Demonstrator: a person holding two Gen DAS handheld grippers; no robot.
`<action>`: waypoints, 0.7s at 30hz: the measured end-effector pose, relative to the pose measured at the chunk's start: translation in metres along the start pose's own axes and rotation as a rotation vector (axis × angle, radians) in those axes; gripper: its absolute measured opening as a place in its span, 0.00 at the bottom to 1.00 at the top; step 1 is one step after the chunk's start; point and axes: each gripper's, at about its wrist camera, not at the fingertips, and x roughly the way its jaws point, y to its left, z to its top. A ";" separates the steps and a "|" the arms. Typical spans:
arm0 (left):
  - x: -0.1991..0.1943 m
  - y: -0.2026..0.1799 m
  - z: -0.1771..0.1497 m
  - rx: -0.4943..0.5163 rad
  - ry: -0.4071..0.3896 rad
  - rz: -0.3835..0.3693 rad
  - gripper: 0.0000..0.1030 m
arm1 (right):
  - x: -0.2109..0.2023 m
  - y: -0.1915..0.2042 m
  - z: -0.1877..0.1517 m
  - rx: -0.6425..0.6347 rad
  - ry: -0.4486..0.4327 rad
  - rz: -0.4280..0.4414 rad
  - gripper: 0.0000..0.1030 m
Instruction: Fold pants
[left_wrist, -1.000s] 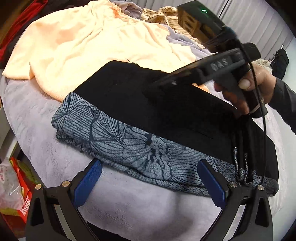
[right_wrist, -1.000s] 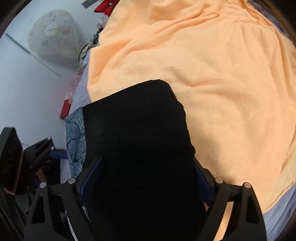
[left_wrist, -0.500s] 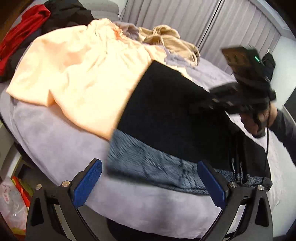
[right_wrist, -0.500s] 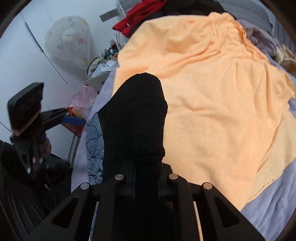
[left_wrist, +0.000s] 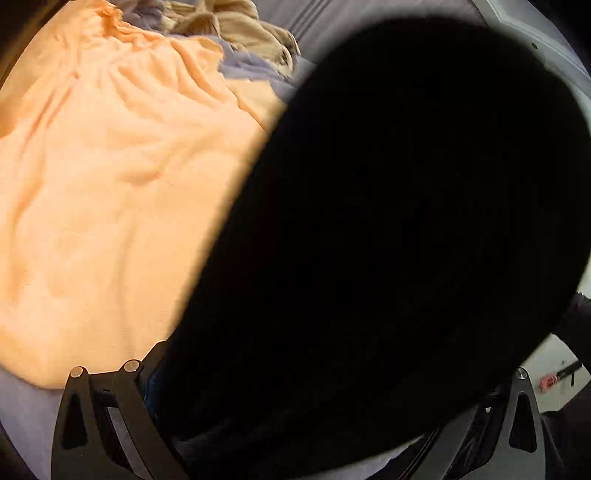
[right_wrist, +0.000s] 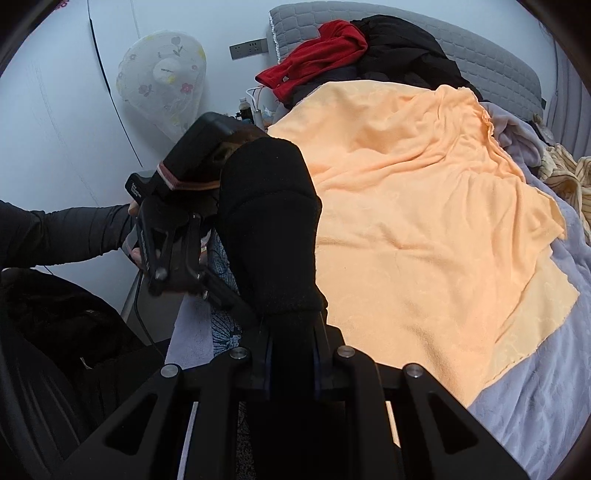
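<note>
The folded black pants (right_wrist: 271, 229) with a blue-grey patterned lining (right_wrist: 225, 332) are lifted off the bed. My right gripper (right_wrist: 291, 365) is shut on the pants' near end, and the fabric stands up from its jaws. My left gripper (right_wrist: 207, 280) is seen from the side in the right wrist view, pressed against the pants' left edge. In the left wrist view the black pants (left_wrist: 388, 240) fill most of the frame and hide the left gripper's fingertips; its jaws still stand wide apart.
An orange towel (right_wrist: 424, 221) is spread over the lavender bed cover (right_wrist: 546, 406). Red and black clothes (right_wrist: 332, 62) lie piled at the headboard. A striped beige garment (left_wrist: 236, 29) lies at the far side. A covered fan (right_wrist: 162, 81) stands by the wall.
My right gripper has shut on the pants and lifted them. My left gripper has moved in from the bed's edge against the raised pants, which now block its view.
</note>
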 end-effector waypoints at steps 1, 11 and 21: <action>0.004 -0.009 -0.002 0.036 0.003 0.065 0.72 | 0.002 -0.001 -0.001 0.005 0.015 -0.021 0.17; -0.002 -0.059 0.004 0.083 0.068 0.296 0.25 | -0.038 -0.013 -0.053 0.106 0.184 -0.101 0.34; 0.004 -0.116 0.004 0.191 0.094 0.442 0.22 | 0.052 -0.020 -0.094 0.018 0.507 -0.259 0.39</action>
